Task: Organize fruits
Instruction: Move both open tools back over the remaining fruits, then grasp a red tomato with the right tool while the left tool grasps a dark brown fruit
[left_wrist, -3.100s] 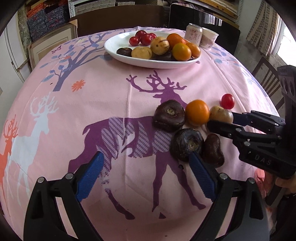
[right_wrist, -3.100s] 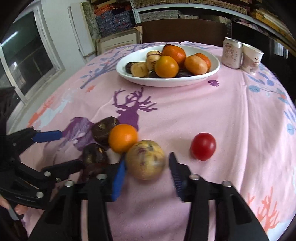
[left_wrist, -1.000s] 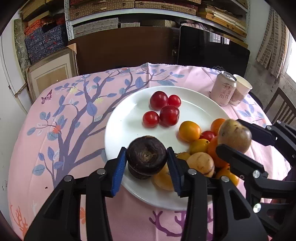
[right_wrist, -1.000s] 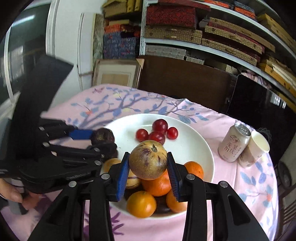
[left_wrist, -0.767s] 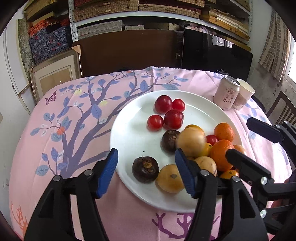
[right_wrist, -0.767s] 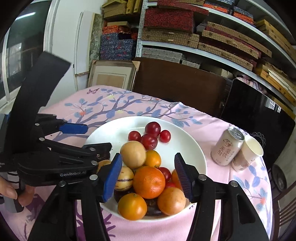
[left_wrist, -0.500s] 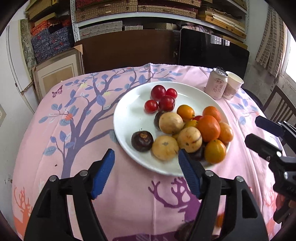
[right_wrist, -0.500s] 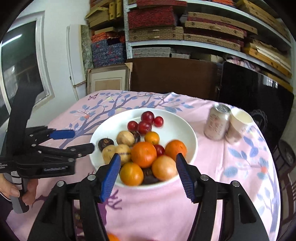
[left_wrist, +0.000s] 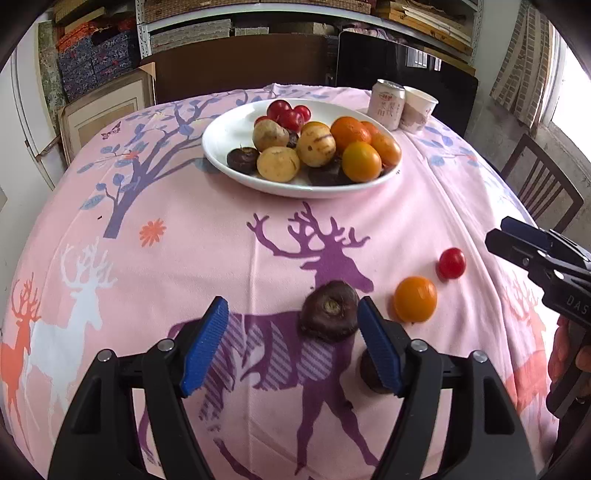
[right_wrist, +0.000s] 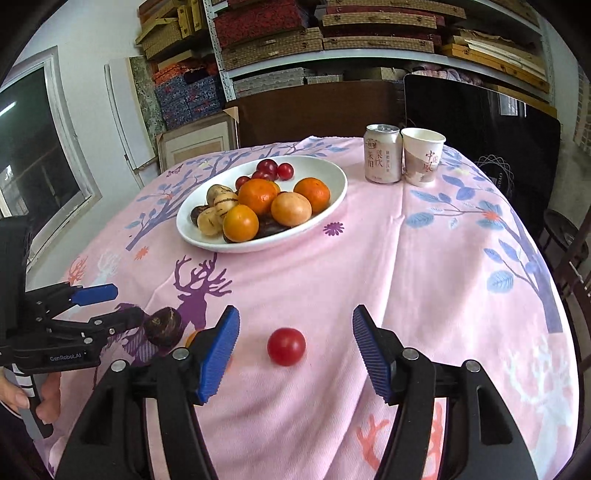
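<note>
Pink cloth printed with deer and trees covers the round table (left_wrist: 221, 236). The left gripper (left_wrist: 291, 343) has its blue-padded jaws spread wide and empty, a dark brown wrinkled fruit (left_wrist: 330, 315) lying just inside the right pad. The right gripper (right_wrist: 295, 350) is likewise parted and holds nothing, a small red tomato (right_wrist: 286, 346) on the cloth between its jaws. A loose orange (left_wrist: 414, 299) lies near. The white oval plate (left_wrist: 225, 147) farther back carries piled fruit.

Black grippers, silver screws, ribbed blue pads on the fingers (left_wrist: 205, 349).
</note>
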